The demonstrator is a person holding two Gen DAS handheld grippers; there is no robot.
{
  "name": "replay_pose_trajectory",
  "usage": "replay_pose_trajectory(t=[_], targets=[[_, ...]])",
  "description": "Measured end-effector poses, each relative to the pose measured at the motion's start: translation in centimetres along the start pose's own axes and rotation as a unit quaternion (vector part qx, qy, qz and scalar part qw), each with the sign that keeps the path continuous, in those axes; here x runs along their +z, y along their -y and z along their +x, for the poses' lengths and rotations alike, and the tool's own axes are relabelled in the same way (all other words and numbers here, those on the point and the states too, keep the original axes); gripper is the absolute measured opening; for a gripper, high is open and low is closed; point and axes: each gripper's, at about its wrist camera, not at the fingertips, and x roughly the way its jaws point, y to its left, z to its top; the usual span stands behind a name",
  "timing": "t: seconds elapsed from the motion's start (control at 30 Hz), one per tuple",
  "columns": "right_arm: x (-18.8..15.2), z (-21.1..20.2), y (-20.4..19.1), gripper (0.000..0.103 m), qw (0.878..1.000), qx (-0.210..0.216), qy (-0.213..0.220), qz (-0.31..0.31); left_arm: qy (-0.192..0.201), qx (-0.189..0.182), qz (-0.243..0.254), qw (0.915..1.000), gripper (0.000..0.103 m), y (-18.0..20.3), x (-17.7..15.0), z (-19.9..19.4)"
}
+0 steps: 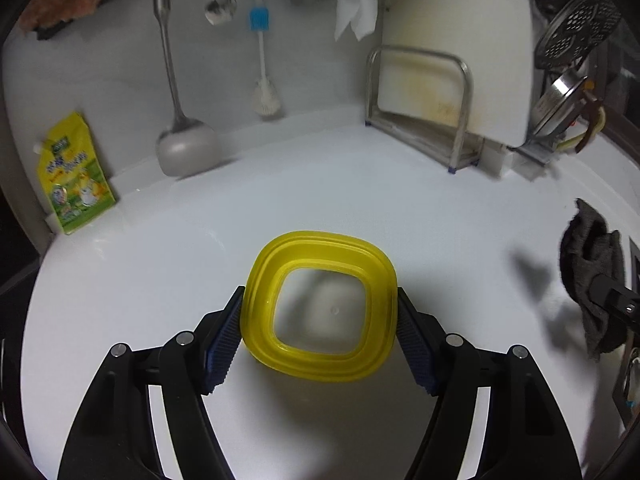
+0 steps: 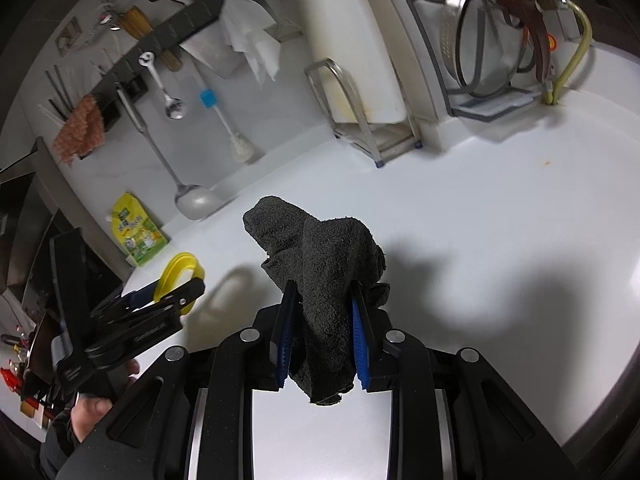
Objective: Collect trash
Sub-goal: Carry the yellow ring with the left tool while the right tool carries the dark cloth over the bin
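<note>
A home kitchen: a white countertop (image 1: 160,272) backed by a wall rail hung with a ladle (image 1: 185,142), spoon (image 2: 173,107) and blue silicone brush (image 1: 260,20), beside a cutting board (image 1: 420,92) in its steel rack (image 1: 460,120).

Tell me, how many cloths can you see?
3: a dark grey cloth clamped in the right gripper, an orange cloth hanging on the wall rail, a white cloth hanging further along it.
</note>
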Motion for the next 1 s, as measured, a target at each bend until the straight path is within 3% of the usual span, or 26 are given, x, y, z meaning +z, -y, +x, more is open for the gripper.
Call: replay_pose_trajectory(t=[0.17,0.33,0.53,0.73,1.0], targets=[[-2.9,-3.8,-1.4,0.024,1.0,-0.014,0.009,-0.014,0.041,-0.014,0.024,0.9988,0.069,1.0,-3.1,-6.8],[-7.3,-8.3,-2.8,0.024,1.0,-0.009,0.006,-0.001,0.044,-0.042,0.038,0.9974,0.069,2.0,-7.6,-12.2],[-14.5,-14.6,-4.8,0.024,0.999,-0.042,0.008,0.001,0.047,-0.065,0.049,0.9956,0.069,2.5,-12.9,-18.0],[-22.1,-17.1,-6.1,0.024,0.997,-0.07,-0.009,0.024,0.036,-0.087,0.042,0.9947,0.069,3.6,-18.3,-20.8],[-27.3,-18.0,-6.7,0.024,0.995,-0.091,-0.036,0.015,0.024,-0.074,0.058,0.9953,0.069,4.9,-22.9,-21.8]])
